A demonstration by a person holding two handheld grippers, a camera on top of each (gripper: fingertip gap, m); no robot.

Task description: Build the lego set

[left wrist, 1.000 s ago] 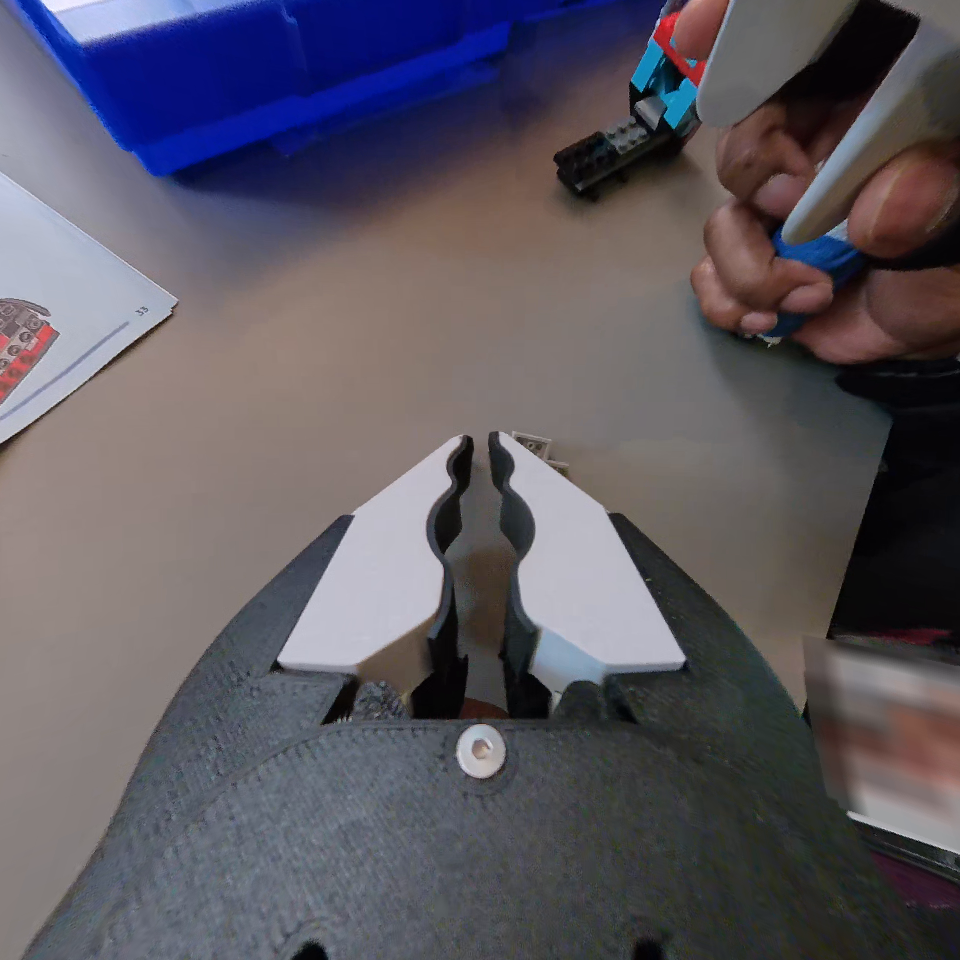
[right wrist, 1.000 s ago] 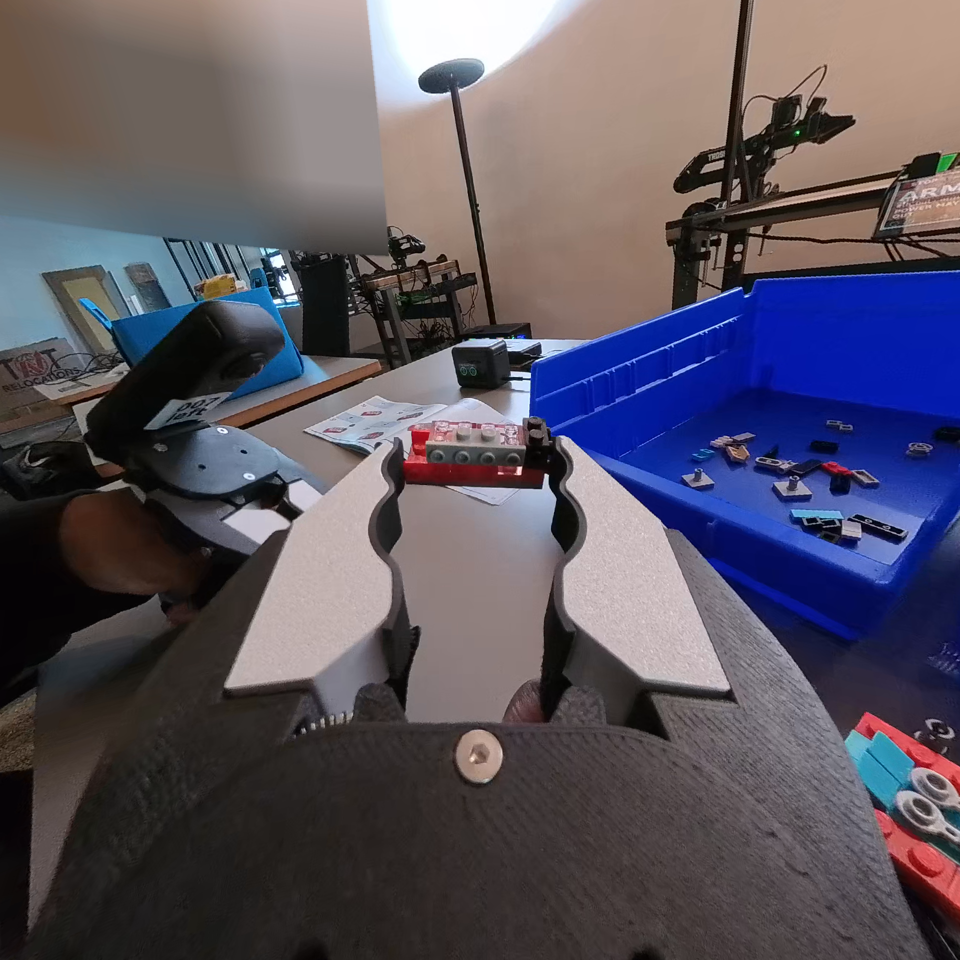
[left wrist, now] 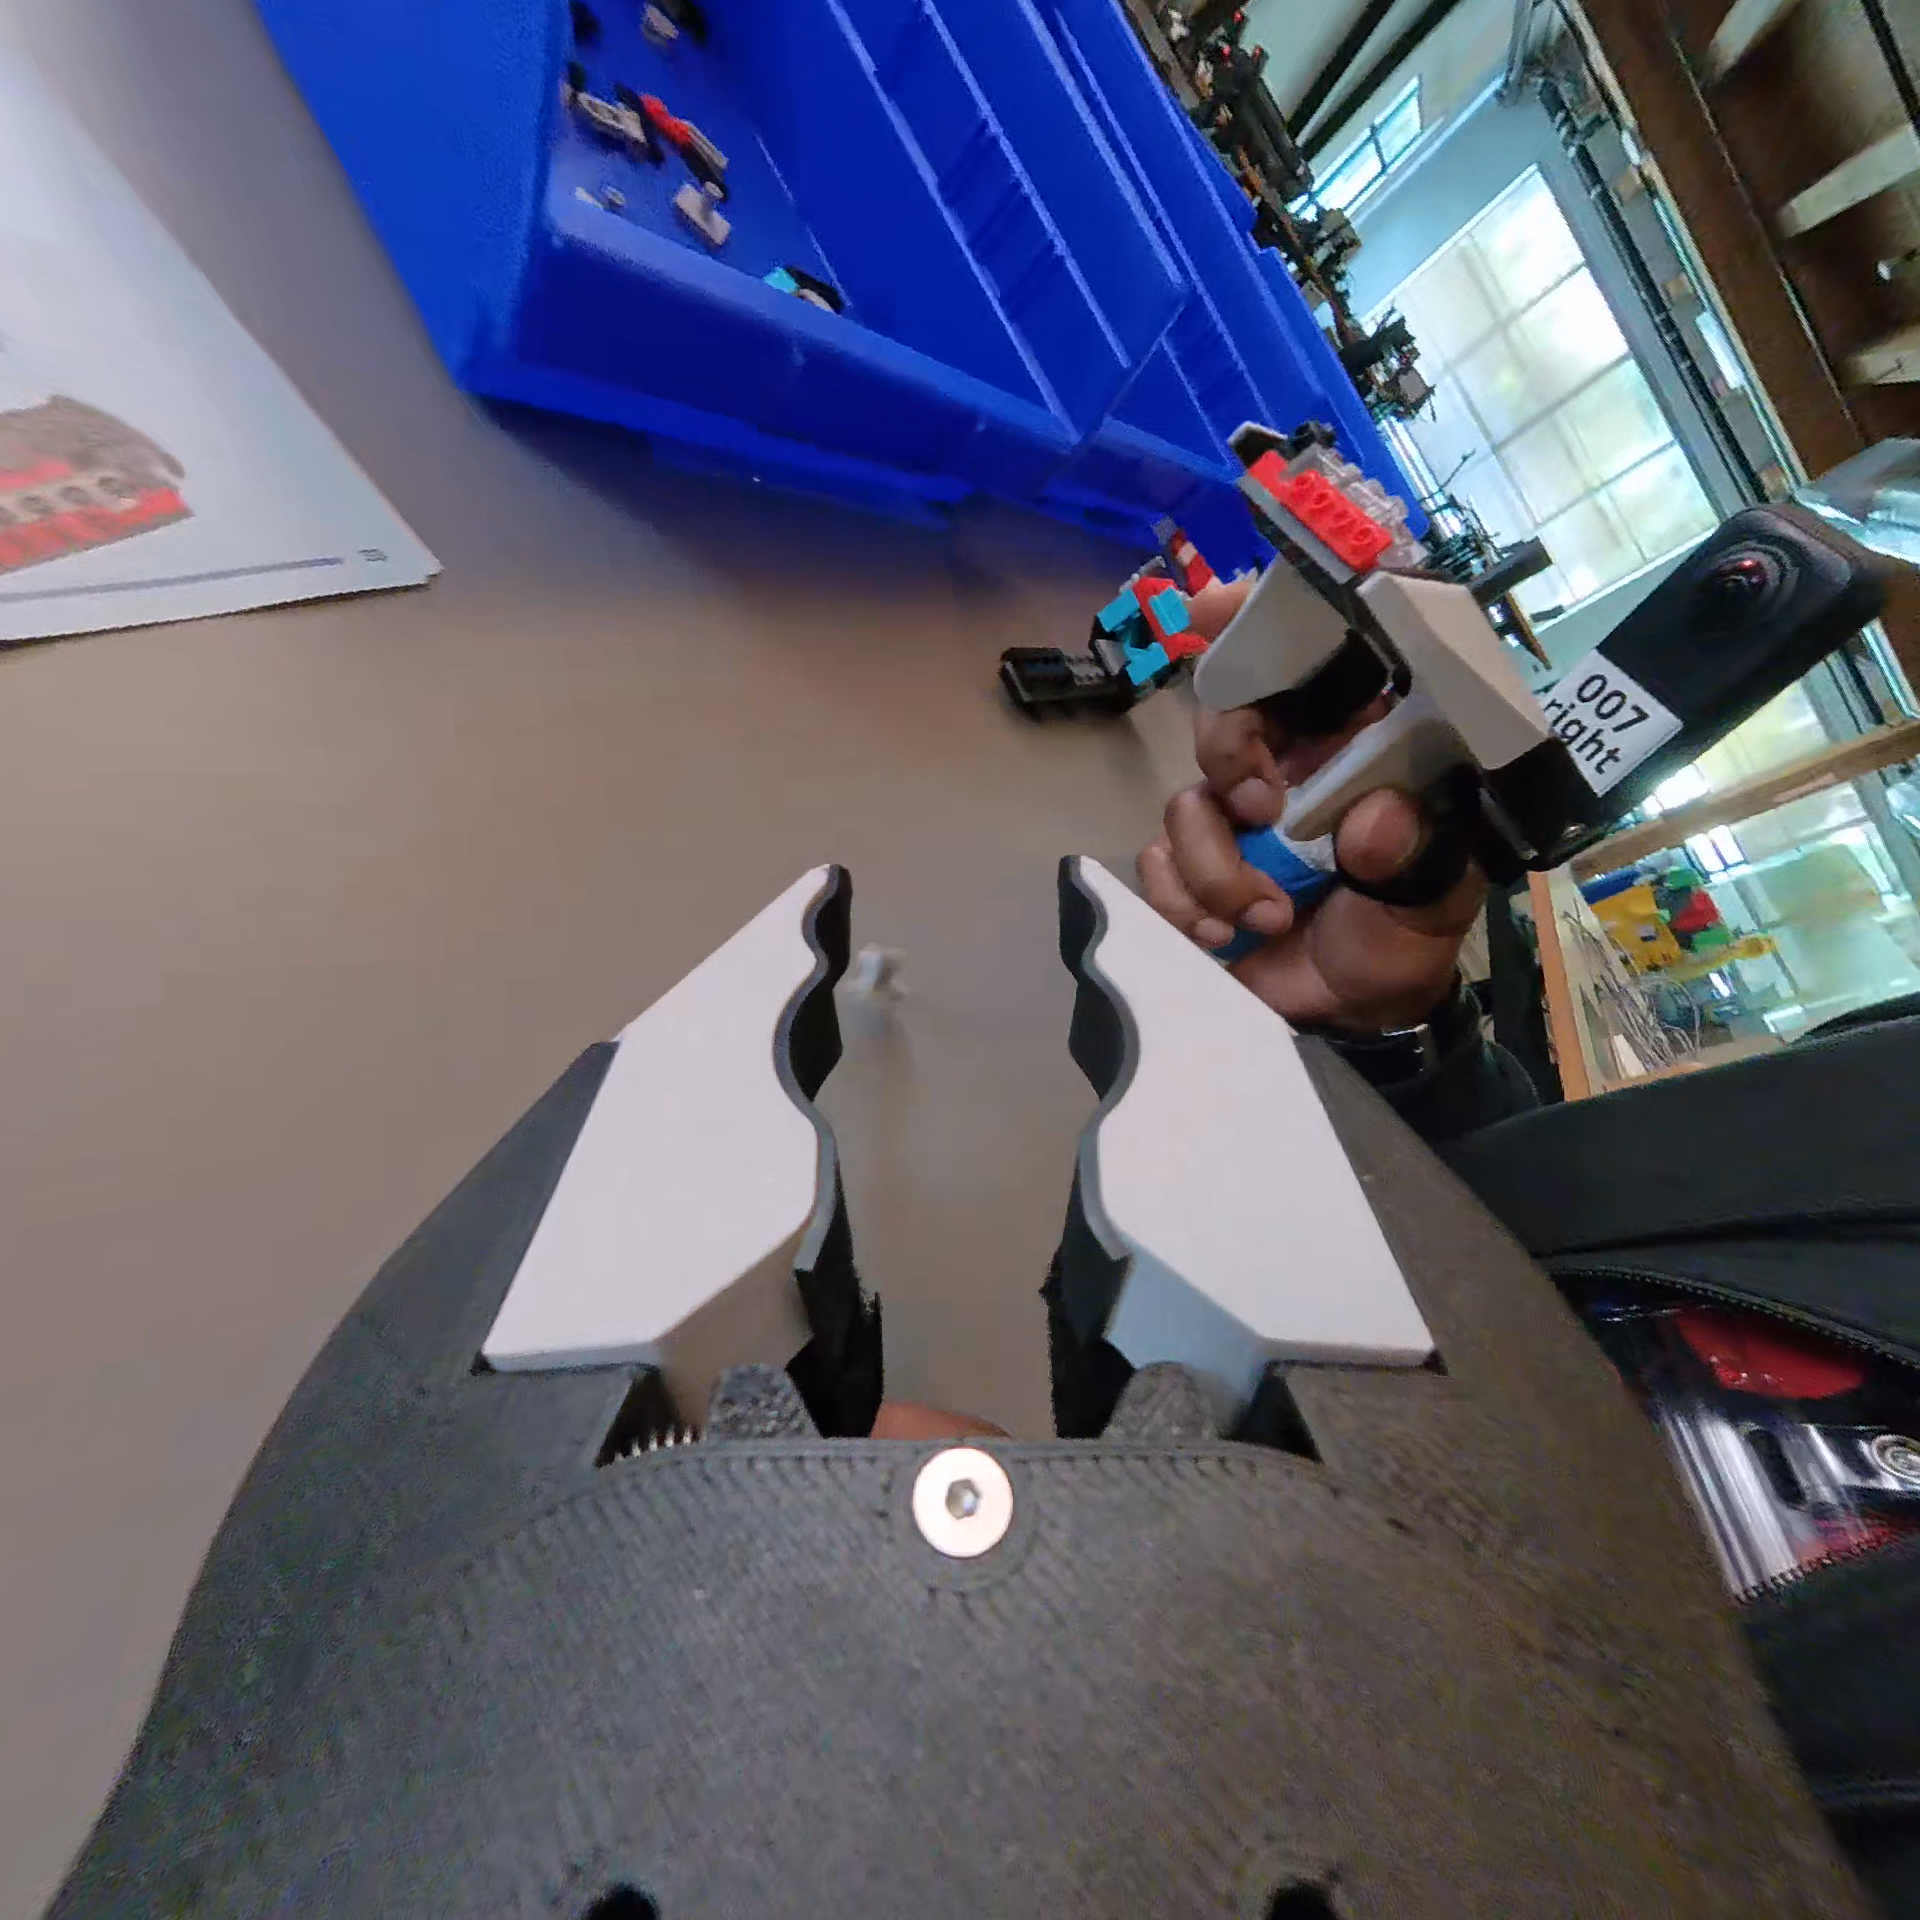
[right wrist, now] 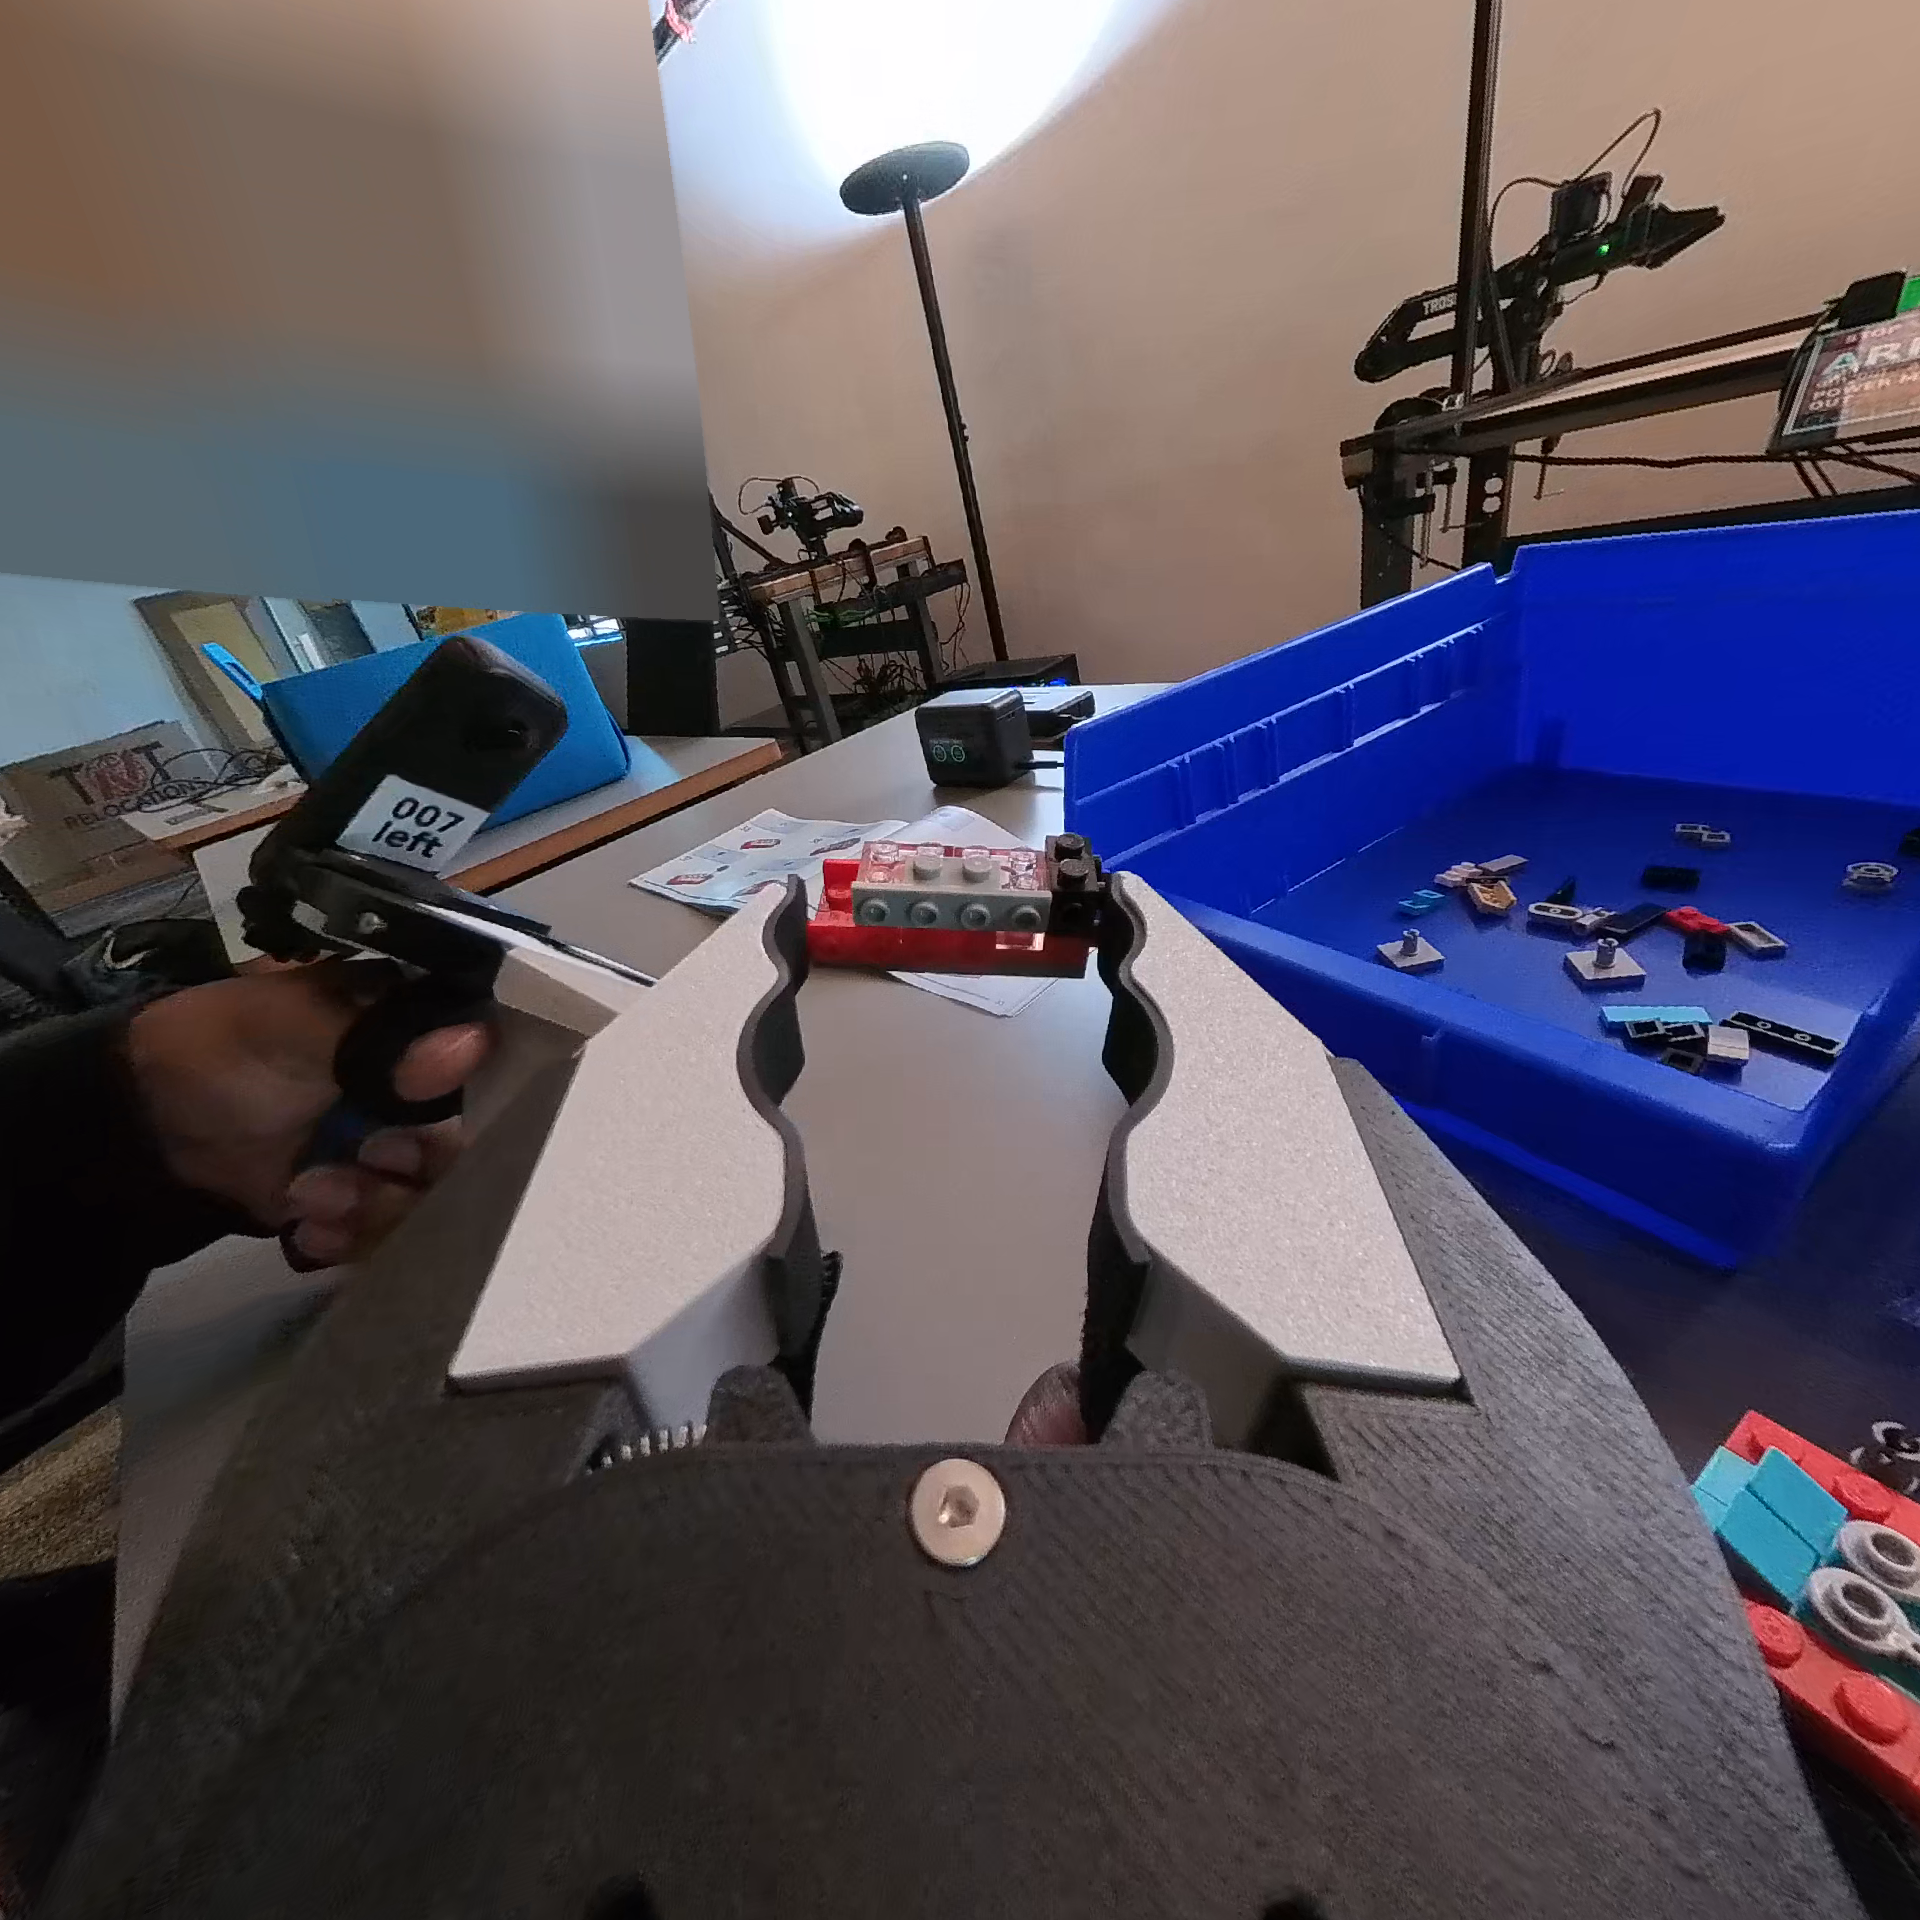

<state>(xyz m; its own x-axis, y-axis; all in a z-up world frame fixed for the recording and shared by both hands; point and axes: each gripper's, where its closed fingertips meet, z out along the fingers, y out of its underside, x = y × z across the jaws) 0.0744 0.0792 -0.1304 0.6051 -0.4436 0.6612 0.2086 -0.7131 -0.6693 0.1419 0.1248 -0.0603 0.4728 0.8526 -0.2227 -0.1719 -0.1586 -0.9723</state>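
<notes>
The right gripper (right wrist: 951,914) holds a small lego assembly (right wrist: 951,920) between its fingertips: a red base with a grey studded brick and a black piece at its right end. The assembly is lifted above the table (right wrist: 935,1143). The left gripper (left wrist: 954,894) has its fingers apart, with a moderate gap and nothing gripped. A small pale piece (left wrist: 878,971) shows blurred just before its left finger; whether it lies on the table I cannot tell. A blue bin (right wrist: 1558,1101) stands toward the far right part of the table, with many loose small parts (right wrist: 1621,925) on its floor. An instruction booklet (left wrist: 156,416) lies open at the left side. A second, partly built model (left wrist: 1112,660) in red, teal and black rests on the table near the bin's front wall, beside the person's right hand (left wrist: 1288,894).
</notes>
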